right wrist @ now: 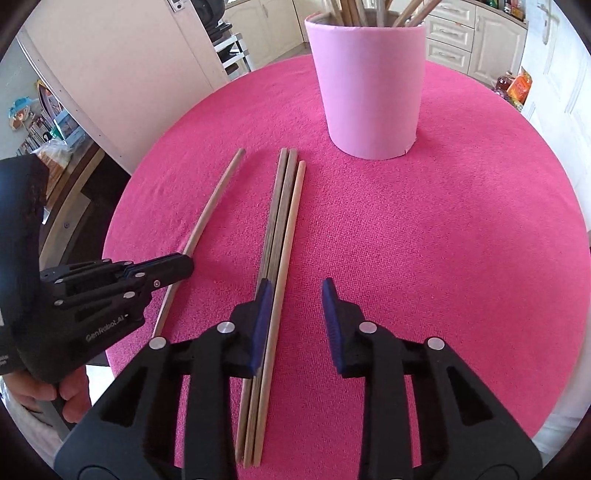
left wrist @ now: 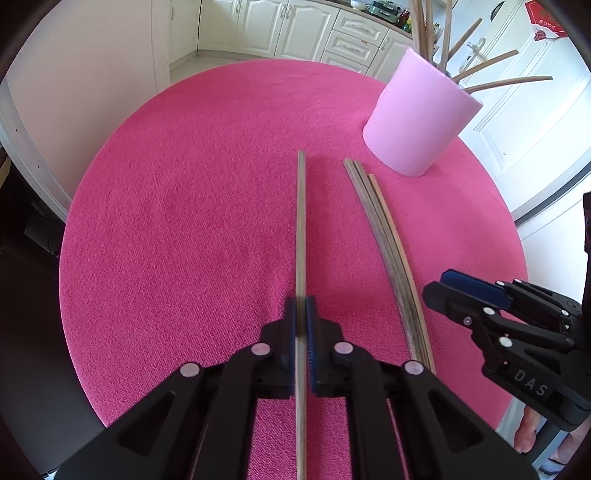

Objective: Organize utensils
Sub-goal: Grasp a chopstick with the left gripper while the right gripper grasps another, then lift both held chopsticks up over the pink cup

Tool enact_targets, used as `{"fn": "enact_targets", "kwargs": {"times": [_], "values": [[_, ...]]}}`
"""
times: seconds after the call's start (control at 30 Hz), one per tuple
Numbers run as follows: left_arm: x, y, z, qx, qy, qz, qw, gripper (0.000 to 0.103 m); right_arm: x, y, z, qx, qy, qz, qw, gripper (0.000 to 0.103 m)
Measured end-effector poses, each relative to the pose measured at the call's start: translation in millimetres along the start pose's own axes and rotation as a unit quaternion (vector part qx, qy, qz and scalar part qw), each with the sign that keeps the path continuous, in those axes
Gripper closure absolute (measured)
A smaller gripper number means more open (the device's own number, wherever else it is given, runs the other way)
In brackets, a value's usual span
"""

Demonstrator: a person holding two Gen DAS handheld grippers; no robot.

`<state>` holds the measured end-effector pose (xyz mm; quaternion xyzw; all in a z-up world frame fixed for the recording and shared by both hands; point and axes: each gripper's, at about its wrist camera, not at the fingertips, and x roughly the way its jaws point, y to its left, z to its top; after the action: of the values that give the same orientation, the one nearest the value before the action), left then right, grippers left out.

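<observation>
A single wooden chopstick (left wrist: 301, 221) lies lengthwise on the pink round table (left wrist: 184, 221), and my left gripper (left wrist: 301, 306) is shut on its near part. To its right lie three more chopsticks (left wrist: 380, 229) side by side. In the right wrist view my right gripper (right wrist: 297, 291) stands low over this bundle (right wrist: 282, 221). The bundle lies against the inner face of its left finger (right wrist: 264, 295), with a wide gap to the right finger, so the pads do not clamp it. A pink cup (right wrist: 369, 88) holding several chopsticks (right wrist: 354, 11) stands behind.
The table's rim curves close on all sides, with floor and white kitchen cabinets (left wrist: 295, 29) beyond. A white door (left wrist: 535, 122) is at the right. A person's hand (right wrist: 70, 398) holds the left gripper (right wrist: 184, 262) at the table's left edge.
</observation>
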<state>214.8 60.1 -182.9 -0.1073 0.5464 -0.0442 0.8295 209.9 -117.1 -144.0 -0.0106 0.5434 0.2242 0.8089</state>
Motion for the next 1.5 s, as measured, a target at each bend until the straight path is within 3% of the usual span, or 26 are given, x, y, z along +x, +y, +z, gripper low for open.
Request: {"fn": "enact_targets", "kwargs": {"times": [0.2, 0.57, 0.73, 0.9, 1.2, 1.5], "values": [[2.9, -3.1, 1.4, 0.003, 0.000, 0.002, 1.0000, 0.097, 12.2, 8.5, 4.9, -0.006, 0.015, -0.016, 1.000, 0.082], [3.0, -3.9, 3.9, 0.008, 0.000, 0.005, 1.0000, 0.097, 25.2, 31.7, 23.0, -0.044, 0.035, -0.084, 0.995, 0.082], [2.9, -5.0, 4.8, 0.012, 0.000, 0.005, 0.9999, 0.097, 27.2, 31.2, 17.7, -0.060, 0.066, -0.081, 0.993, 0.084], [4.2, -7.8, 6.3, 0.015, 0.002, 0.012, 0.9998, 0.097, 30.3, 42.8, 14.4, -0.085, 0.064, -0.100, 0.989, 0.087], [4.8, -3.8, 7.2, 0.004, 0.006, -0.002, 1.0000, 0.097, 18.7, 32.6, 5.5, -0.074, 0.040, -0.067, 0.994, 0.097], [-3.0, 5.2, 2.7, -0.004, -0.006, -0.033, 0.9994, 0.097, -13.0, 18.7, -10.6, -0.058, -0.010, -0.026, 0.998, 0.098]]}}
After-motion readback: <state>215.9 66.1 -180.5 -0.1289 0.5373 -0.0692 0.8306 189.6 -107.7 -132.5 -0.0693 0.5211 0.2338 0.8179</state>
